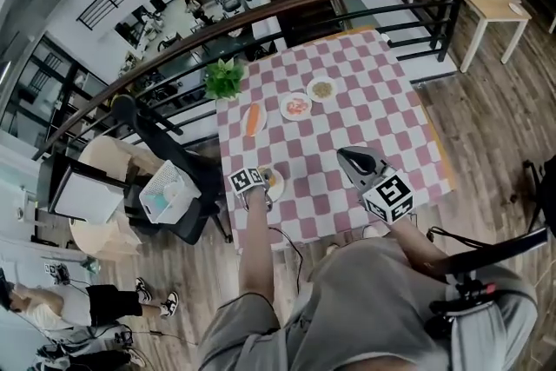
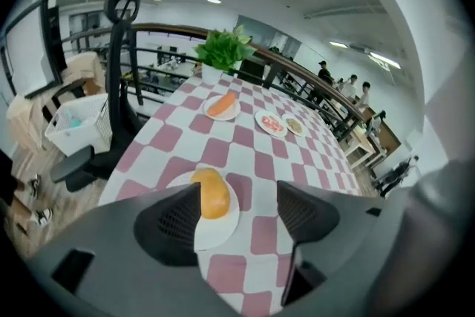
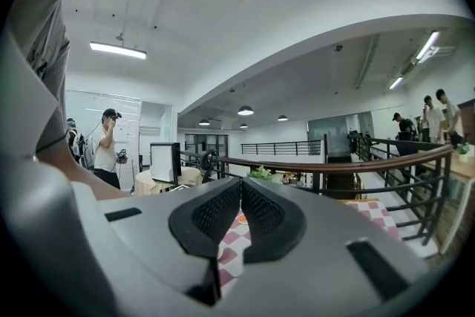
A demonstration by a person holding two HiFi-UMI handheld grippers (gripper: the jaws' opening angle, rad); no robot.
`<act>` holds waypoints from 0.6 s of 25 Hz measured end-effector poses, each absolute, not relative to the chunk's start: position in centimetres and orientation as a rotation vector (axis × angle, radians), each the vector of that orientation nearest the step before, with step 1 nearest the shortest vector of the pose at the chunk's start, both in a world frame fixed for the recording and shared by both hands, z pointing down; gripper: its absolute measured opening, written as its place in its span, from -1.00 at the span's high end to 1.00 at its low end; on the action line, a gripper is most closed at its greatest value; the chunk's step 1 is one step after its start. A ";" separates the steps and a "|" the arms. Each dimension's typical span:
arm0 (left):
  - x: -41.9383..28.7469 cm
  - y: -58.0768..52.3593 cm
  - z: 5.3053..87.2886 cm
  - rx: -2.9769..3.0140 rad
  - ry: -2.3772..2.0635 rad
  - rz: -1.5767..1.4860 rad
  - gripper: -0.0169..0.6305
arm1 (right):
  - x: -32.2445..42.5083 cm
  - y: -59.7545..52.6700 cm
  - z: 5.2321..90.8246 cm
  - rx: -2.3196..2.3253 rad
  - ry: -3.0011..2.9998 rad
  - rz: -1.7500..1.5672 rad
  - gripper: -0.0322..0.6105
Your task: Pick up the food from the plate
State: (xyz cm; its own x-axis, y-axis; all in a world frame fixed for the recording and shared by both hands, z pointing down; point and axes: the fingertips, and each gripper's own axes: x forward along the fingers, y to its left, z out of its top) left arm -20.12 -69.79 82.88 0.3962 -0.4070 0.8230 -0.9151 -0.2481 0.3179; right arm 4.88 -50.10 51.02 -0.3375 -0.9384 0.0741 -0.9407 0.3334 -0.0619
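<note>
1 smooth oval bun [image 2: 211, 192] on round plate [image 2: 219, 231] | left hand-held gripper [image 2: 239, 193] open | right hand-held gripper [image 3: 241, 197] closed

No words, numbers or brand names can be read anywhere. The only sign-like marks are black-and-white square patterns on the white marker cube [image 1: 247, 181] of the left gripper [image 2: 238, 193] and on the second white marker cube [image 1: 387, 197] of the right gripper [image 3: 241, 193]. These patterns carry no letters.

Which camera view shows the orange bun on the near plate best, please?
The left gripper view: the bun lies close and large on its plate. The head view shows only a small bit beside the left gripper; the right gripper view misses it.
</note>
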 end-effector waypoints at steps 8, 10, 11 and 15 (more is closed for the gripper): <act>-21.6 -71.1 89.2 1.586 -1.142 0.737 0.02 | 6.7 -50.3 51.7 1.850 -2.489 0.176 0.85; -21.6 -71.5 89.9 1.567 -1.143 0.745 0.02 | 7.1 -50.4 51.8 1.860 -2.477 0.182 0.85; -21.6 -71.6 90.2 1.559 -1.140 0.749 0.02 | 7.2 -50.5 51.9 1.864 -2.471 0.185 0.85; -21.4 -72.2 91.8 1.529 -1.129 0.816 0.02 | 7.8 -51.1 52.3 1.880 -2.445 0.199 0.85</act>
